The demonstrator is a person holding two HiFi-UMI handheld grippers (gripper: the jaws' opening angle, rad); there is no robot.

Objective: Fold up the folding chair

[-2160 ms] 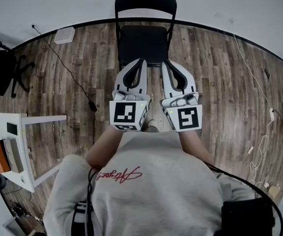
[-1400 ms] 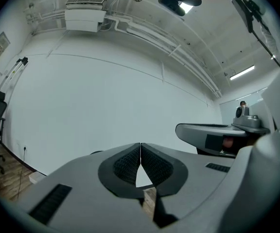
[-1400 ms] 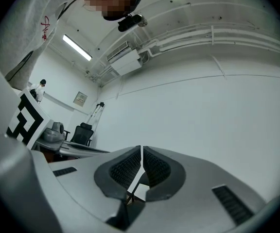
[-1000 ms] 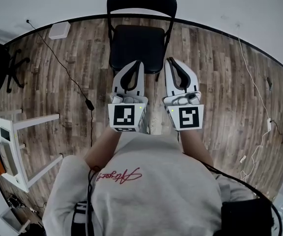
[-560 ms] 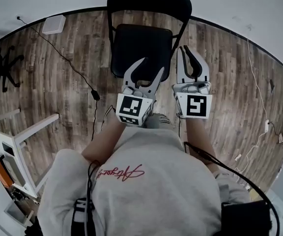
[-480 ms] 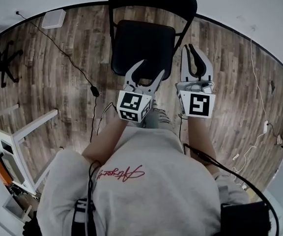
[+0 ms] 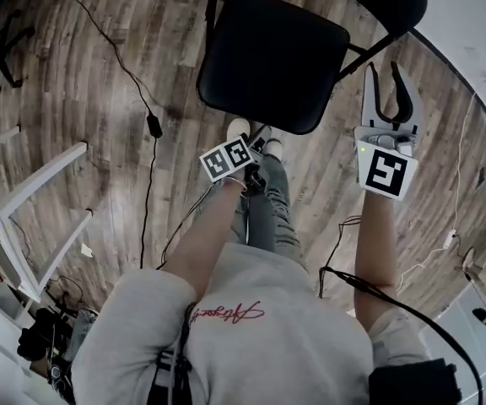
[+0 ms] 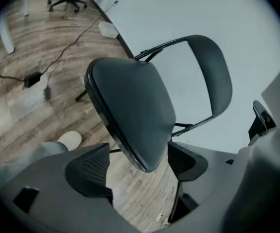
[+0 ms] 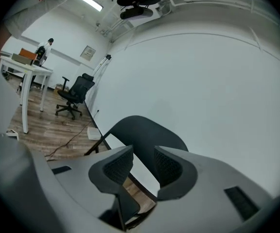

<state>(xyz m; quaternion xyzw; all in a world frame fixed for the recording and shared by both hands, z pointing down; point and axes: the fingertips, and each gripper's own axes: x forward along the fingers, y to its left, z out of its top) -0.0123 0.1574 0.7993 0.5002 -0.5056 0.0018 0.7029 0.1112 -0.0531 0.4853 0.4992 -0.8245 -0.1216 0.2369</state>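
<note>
Fingers parting around the unfolded folding chair (image 7: pixel 272 57)

The left gripper (image 8: pixel 137 165) had its fingers spread wide and still opening, with the seat's front edge in the gap and neither pad pressing it. The right gripper (image 7: pixel 388 91), at the right of the seat, had a narrow, widening gap with nothing in it. The chair stood on the wooden floor (image 7: pixel 99 83), upper centre of the head view.

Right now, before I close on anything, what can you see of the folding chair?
The folding chair is black and unfolded, standing on the wood floor by a white wall. Its padded seat lies flat in a thin metal tube frame; a curved padded backrest stands upright behind. The seat's front edge lines up between the opening jaws of the left gripper, whose pads do not touch it.
</note>
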